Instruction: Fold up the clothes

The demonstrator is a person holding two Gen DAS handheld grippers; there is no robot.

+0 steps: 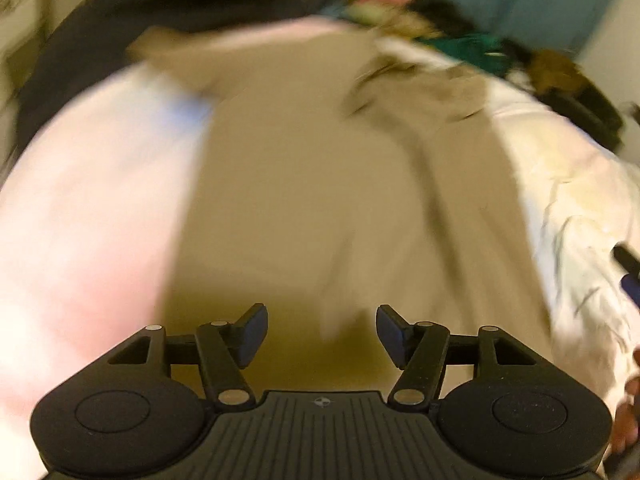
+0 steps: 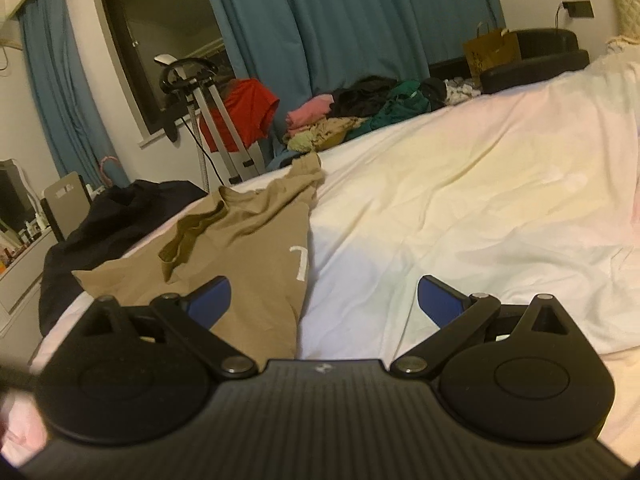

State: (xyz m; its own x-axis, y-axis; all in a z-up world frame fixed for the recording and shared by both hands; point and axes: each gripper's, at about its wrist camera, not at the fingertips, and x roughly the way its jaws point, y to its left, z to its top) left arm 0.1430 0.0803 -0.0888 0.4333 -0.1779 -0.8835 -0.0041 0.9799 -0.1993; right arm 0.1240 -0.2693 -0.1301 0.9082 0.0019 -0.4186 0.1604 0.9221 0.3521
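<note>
The left wrist view is smeared with blur, so the folds of the tan T-shirt (image 1: 304, 184) are hard to make out. The shirt lies spread on the white bedsheet (image 2: 460, 208). The left gripper (image 1: 322, 334) points down over it, jaws apart, nothing between them. The right gripper (image 2: 324, 300) sits low by the shirt's edge, jaws wide and empty. A clothes pile (image 2: 360, 112) lies far back.

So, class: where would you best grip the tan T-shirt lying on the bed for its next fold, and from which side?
Probably the tan T-shirt by its far sleeve, coming from the white sheet side: the sleeve sticks out past the body, free to pinch.
</note>
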